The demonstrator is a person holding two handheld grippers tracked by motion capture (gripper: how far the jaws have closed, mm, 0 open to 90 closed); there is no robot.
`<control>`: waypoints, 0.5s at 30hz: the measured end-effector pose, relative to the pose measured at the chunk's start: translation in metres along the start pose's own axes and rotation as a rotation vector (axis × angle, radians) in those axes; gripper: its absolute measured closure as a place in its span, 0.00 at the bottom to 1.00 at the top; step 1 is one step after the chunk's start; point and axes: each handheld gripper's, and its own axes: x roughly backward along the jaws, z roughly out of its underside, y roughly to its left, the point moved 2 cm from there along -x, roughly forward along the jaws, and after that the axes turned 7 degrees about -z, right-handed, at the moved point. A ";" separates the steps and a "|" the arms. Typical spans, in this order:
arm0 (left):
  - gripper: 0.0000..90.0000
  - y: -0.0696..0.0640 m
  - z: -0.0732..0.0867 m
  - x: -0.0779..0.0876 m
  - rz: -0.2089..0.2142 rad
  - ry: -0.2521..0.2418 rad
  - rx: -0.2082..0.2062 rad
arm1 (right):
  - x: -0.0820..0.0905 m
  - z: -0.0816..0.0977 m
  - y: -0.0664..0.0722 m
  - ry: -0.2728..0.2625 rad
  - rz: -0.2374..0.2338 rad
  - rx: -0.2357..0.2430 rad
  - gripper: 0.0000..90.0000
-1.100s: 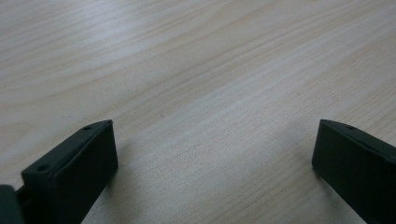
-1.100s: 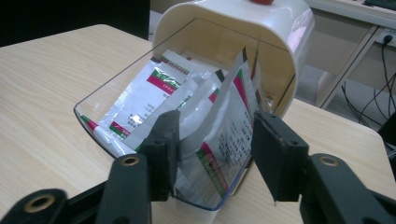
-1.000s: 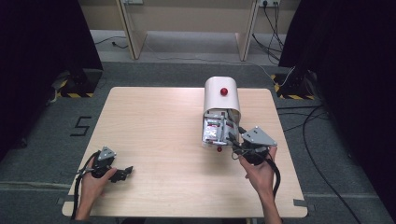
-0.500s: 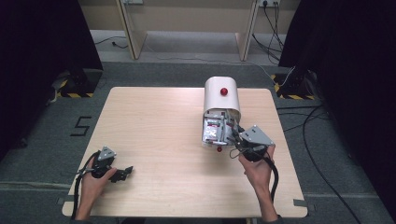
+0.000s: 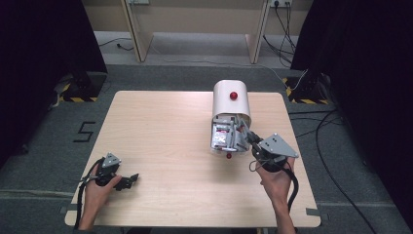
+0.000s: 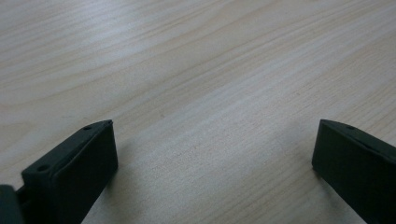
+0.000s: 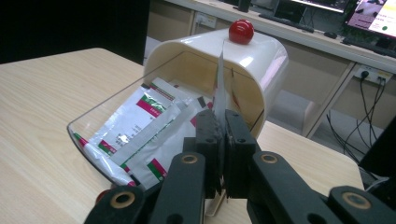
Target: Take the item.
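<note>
A cream round-topped box [image 5: 230, 100] with a red knob [image 5: 234, 95] lies on the wooden table [image 5: 160, 131]. Its clear lid [image 5: 225, 136] is folded down in front. Several white, red and green packets [image 7: 140, 121] lie on that lid and inside the box [image 7: 252, 51]. My right gripper [image 7: 222, 126] is at the box's mouth, and its jaws have just been closing. They are now shut on the edge of a thin white packet [image 7: 219, 79] that stands upright. My left gripper [image 5: 131, 179] rests near the front left edge, open [image 6: 215, 154], with bare wood between its jaws.
A second red knob [image 5: 228, 156] sits at the lid's front edge. Bare tabletop [image 6: 196, 70] spreads left of the box. Cables and desk legs lie on the floor beyond the table's far edge.
The right gripper has edged slightly toward the box's mouth. The left hand has stayed put.
</note>
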 end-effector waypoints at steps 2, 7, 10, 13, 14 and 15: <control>0.00 0.000 0.000 0.000 0.000 0.000 0.000 | 0.003 -0.002 0.001 -0.010 -0.006 0.008 0.97; 0.00 0.000 0.000 0.000 0.000 0.001 0.000 | 0.007 -0.003 0.002 -0.019 -0.009 0.014 0.97; 0.00 0.000 0.000 0.000 0.000 0.000 0.000 | 0.010 -0.004 0.002 -0.025 -0.009 0.013 0.97; 0.00 0.000 0.000 0.000 0.000 0.001 0.000 | 0.015 -0.005 0.001 -0.040 -0.017 0.008 0.97; 0.00 0.000 0.000 0.000 0.000 0.000 0.000 | 0.016 -0.005 0.001 -0.044 -0.017 0.009 0.97; 0.00 0.000 0.000 0.000 0.000 0.001 0.000 | 0.017 -0.006 0.001 -0.047 -0.019 0.008 0.97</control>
